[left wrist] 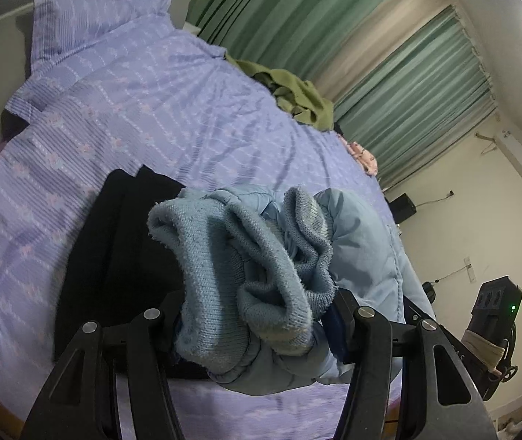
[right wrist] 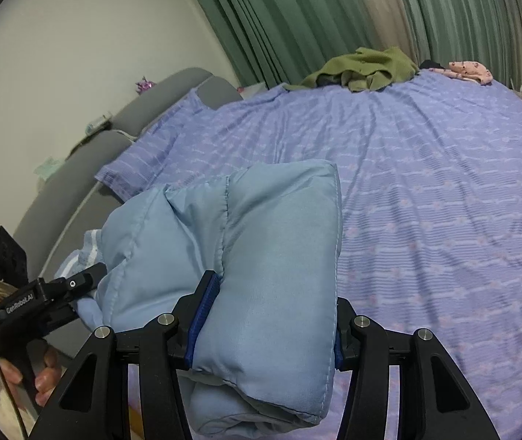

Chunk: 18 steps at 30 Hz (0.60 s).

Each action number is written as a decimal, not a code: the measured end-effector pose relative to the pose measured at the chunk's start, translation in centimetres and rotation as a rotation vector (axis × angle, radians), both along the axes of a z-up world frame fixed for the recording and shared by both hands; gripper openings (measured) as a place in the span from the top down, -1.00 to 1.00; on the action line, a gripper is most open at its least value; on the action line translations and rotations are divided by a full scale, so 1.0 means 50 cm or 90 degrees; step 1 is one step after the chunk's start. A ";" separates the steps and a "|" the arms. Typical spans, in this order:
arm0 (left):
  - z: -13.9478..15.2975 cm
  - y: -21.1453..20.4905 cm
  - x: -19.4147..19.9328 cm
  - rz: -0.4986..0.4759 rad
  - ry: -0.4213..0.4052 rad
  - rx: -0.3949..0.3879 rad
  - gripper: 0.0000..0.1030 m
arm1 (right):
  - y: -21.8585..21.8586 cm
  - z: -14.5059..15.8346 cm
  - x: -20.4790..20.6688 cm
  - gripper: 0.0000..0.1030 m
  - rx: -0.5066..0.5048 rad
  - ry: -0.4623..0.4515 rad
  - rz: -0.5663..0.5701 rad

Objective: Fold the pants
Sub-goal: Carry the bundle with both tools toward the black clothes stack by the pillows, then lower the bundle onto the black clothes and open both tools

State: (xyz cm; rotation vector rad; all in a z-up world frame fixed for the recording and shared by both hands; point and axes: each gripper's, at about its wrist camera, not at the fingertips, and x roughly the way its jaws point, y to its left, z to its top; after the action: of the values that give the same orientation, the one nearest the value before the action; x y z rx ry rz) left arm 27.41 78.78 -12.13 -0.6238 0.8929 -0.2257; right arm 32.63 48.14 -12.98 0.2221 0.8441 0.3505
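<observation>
A: Where are the pants now?

B: The light blue padded pants (right wrist: 261, 256) are lifted over the near edge of the bed (right wrist: 426, 190), held between the two tongs. In the right wrist view they appear as a thick folded bundle, with one stitched edge running along the right side of it.

A: And the right gripper?

B: The right gripper (right wrist: 264, 330) is clamped on the pants. Its blue pads (right wrist: 204, 315) press into the padded cloth from both sides, and the bundle fills the gap between them.

A: The left one?

B: The left gripper (left wrist: 253, 315) is also closed on the pants, at the end with the knitted cuffs (left wrist: 231, 253). The ribbed cuffs bunch up and stand between its fingers. From the right wrist view this tool (right wrist: 55, 293) is at the left side, its tip inside the blue cloth, and a hand (right wrist: 29, 377) holds its handle.

A: What else lies on the bed?

B: A black garment (left wrist: 121, 242) lies flat near the front edge, just behind the cuffs. At the far edge, near the green curtains (right wrist: 297, 18), there is a crumpled olive green cloth (right wrist: 367, 68), and beside it a small pink cloth (right wrist: 470, 69). A pillow (left wrist: 95, 25) in the same purple pattern lies at the head end, against the grey headboard (right wrist: 114, 135).
</observation>
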 end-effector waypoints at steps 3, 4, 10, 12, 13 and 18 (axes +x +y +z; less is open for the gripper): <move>-0.045 0.044 0.050 -0.006 0.013 0.001 -0.12 | 0.050 -0.041 0.047 0.01 -0.018 0.009 0.001; -0.059 0.054 0.066 -0.007 0.019 0.006 -0.12 | 0.064 -0.059 0.065 0.01 -0.025 0.018 0.001; -0.149 0.095 0.147 -0.029 0.037 0.036 -0.14 | 0.122 -0.146 0.142 0.01 -0.067 0.047 0.007; -0.178 0.101 0.164 -0.035 0.044 0.060 -0.17 | 0.132 -0.168 0.157 0.01 -0.085 0.058 0.005; -0.194 0.100 0.171 -0.040 0.051 0.080 -0.20 | 0.139 -0.181 0.164 0.01 -0.093 0.063 0.004; -0.252 0.105 0.171 -0.054 0.105 0.130 -0.26 | 0.168 -0.212 0.180 -0.14 -0.159 0.071 0.012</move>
State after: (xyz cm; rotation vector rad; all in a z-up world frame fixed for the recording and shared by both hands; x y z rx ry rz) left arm 35.98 84.01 -24.73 -0.4194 1.0873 -0.1586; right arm 41.63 56.54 -23.60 0.0012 0.9917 0.2497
